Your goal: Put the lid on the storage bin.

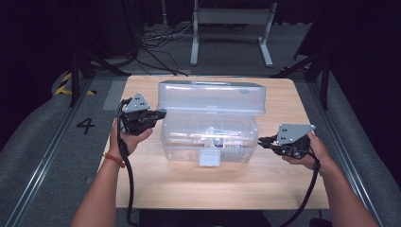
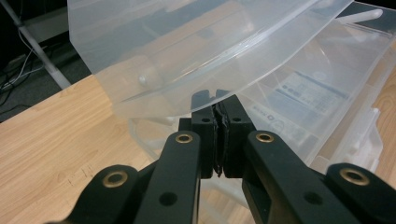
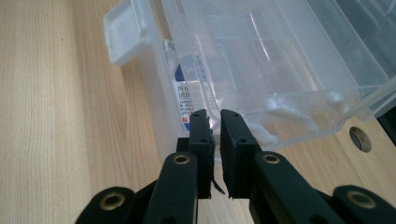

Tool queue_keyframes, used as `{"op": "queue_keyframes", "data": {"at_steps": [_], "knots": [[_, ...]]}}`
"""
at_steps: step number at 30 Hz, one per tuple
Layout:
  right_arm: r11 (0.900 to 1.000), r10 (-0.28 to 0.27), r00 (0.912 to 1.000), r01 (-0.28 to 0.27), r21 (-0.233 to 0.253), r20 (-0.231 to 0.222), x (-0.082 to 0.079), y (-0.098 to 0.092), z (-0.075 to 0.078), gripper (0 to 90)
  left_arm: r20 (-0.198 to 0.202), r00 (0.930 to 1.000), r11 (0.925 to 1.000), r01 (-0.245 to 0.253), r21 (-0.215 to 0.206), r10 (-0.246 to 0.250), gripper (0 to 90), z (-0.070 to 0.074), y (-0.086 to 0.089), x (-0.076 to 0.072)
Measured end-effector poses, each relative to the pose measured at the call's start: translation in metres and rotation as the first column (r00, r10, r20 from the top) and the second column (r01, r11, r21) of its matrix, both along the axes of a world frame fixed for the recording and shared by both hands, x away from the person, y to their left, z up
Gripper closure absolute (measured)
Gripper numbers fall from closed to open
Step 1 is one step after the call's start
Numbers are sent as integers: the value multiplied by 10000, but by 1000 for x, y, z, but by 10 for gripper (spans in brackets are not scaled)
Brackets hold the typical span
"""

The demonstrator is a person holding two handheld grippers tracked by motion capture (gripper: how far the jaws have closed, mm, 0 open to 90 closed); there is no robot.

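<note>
High view: clear plastic box (image 1: 208, 142), wooden table (image 1: 283, 184).

the label (image 3: 183, 95) inside the clear box (image 1: 208, 137) is too blurred to read.

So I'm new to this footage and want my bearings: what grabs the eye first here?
A big clear plastic storage box sits mid-table with its lid swung up toward the far side and a white latch hanging at its near wall. The left claw is closed at the lid's edge, and the right claw, nearly closed, sits against the box's right end.
</note>
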State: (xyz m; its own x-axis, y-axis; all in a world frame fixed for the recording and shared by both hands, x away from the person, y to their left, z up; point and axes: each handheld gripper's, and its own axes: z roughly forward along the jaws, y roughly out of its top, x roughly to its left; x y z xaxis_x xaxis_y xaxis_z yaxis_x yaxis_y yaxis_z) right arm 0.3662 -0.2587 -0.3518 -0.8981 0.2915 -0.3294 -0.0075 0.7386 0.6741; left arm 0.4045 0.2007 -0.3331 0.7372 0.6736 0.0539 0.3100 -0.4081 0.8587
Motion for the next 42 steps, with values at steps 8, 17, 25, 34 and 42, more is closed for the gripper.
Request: {"op": "queue_keyframes", "data": {"at_steps": [8, 17, 25, 34, 42], "knots": [[9992, -342, 9993, 345, 197, -181, -4, -17, -11, 809, -85, 10000, 9999, 31, 157, -30, 867, -2, 0, -3], [9909, -994, 9938, 1034, 861, -499, -9, -44, -29, 765, -90, 9999, 9996, 139, 255, -137, 874, -7, 0, -7], [9850, -1253, 9898, 1322, 1108, -671, -9, -51, -37, 763, -92, 9997, 9996, 207, 176, -206, 887, -11, 2, -12], [9781, -1526, 9835, 1644, 1280, -967, -4, -50, -51, 684, -108, 9994, 9994, 323, 136, -322, 890, -19, 4, -16], [9716, -1833, 9726, 2014, 1246, -1426, 0, -51, -68, 548, -11, 9988, 9984, 480, 286, -480, 890, -28, 4, -23]]}}
